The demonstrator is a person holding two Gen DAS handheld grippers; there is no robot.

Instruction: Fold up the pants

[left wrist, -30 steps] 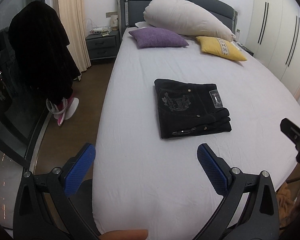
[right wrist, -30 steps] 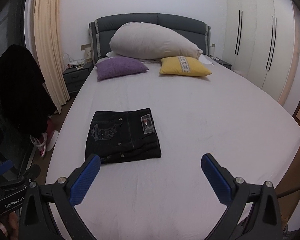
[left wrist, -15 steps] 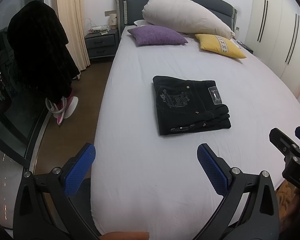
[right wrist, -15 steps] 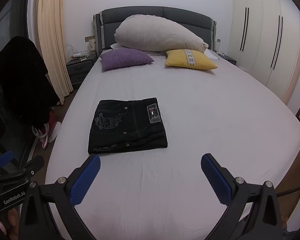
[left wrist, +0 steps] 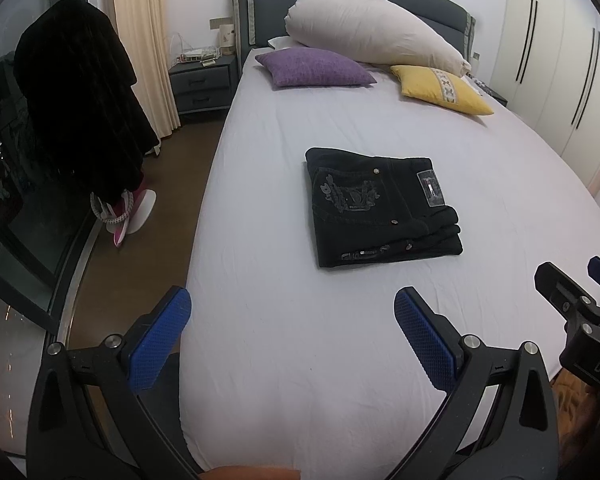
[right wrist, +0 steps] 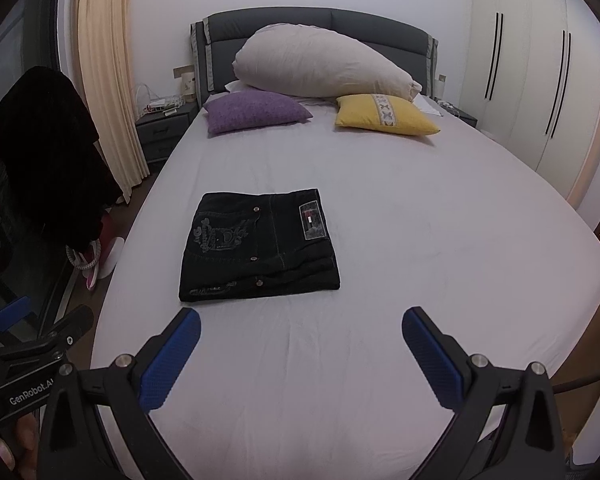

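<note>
Black pants point(left wrist: 384, 208) lie as a compact stacked rectangle on the bed point(left wrist: 284, 360), left of its middle, back pocket and brand patch facing up, layered edges toward the foot. Judged from that shape, folding looks finished. Left tool point(left wrist: 292, 320) hangs above the foot of the bed, blue pads spread wide, nothing between them, well apart from the pants. Right tool point(right wrist: 301, 334) likewise: spread, empty, pointing over the sheet just short of the bundle's near edge. Both held back and high, probably so no finger drags the top layer loose. The bundle sits on flat sheet, away from the mattress edges, so it is unlikely to slide off. Around: purple cushion point(right wrist: 256, 111), yellow cushion point(right wrist: 384, 115) and a large pale pillow point(right wrist: 324, 65) at the headboard, well clear of the pants. Nightstand point(left wrist: 202, 84) and curtain point(left wrist: 144, 40) to the left; dark garment point(left wrist: 80, 100) hanging by the glass; wardrobe point(right wrist: 540, 80) on the right. Nothing stands between the tools and the bundle.
</note>
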